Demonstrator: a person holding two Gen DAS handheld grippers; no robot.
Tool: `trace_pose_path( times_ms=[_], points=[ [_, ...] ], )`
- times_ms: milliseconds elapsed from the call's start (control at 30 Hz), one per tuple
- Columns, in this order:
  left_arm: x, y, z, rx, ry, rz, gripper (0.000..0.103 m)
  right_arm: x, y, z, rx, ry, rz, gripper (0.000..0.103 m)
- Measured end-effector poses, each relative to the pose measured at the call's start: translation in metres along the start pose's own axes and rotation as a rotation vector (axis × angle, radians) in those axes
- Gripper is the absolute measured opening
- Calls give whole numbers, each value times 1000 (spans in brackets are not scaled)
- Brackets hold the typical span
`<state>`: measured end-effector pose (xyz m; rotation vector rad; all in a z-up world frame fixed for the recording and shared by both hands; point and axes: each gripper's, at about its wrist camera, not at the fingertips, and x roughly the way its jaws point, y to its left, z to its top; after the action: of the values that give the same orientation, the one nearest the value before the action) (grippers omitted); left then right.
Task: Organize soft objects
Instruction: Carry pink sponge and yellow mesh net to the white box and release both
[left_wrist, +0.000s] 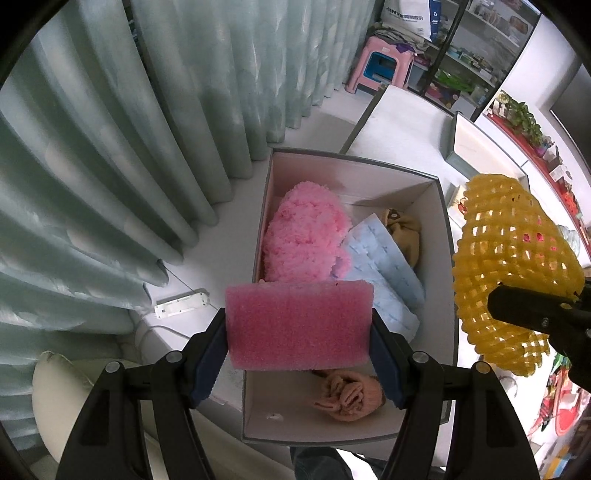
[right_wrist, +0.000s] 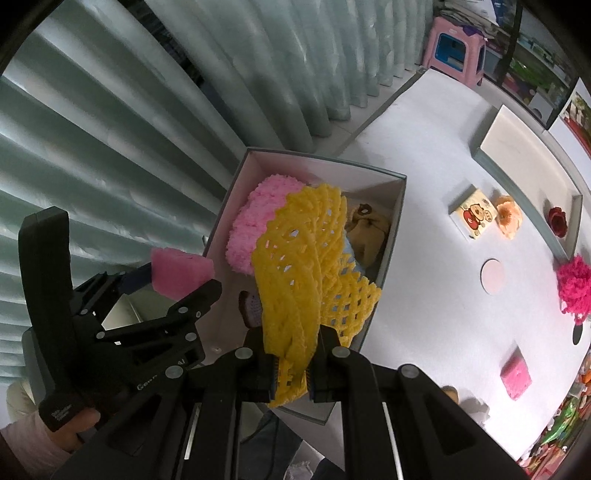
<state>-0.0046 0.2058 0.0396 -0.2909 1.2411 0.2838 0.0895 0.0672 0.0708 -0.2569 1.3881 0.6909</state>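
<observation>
My left gripper (left_wrist: 299, 332) is shut on a pink foam sponge (left_wrist: 298, 325) and holds it over the near end of an open grey box (left_wrist: 445, 229). The box holds a fluffy pink item (left_wrist: 306, 236), a light blue sheet (left_wrist: 384, 273), a tan plush (left_wrist: 404, 230) and a peach knit piece (left_wrist: 349, 397). My right gripper (right_wrist: 291, 373) is shut on a yellow foam net (right_wrist: 306, 258) and holds it above the same box (right_wrist: 395, 221). The net also shows at the right of the left wrist view (left_wrist: 513, 266).
The box stands at the white table's (right_wrist: 424, 155) left edge, next to pale green curtains (left_wrist: 110, 147). On the table lie a box lid (right_wrist: 517, 147), a cartoon card (right_wrist: 474, 214), an orange flower (right_wrist: 508, 216), a red rose (right_wrist: 557, 219), a magenta pompom (right_wrist: 574, 288) and a pink sponge (right_wrist: 515, 373).
</observation>
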Motion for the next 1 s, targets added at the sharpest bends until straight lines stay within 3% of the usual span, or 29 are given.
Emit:
trace_pose_path(
  times_ms=[1000],
  points=[
    [32, -13, 5, 28, 79, -11, 71, 24, -5, 17, 8, 47, -21, 12]
  ],
)
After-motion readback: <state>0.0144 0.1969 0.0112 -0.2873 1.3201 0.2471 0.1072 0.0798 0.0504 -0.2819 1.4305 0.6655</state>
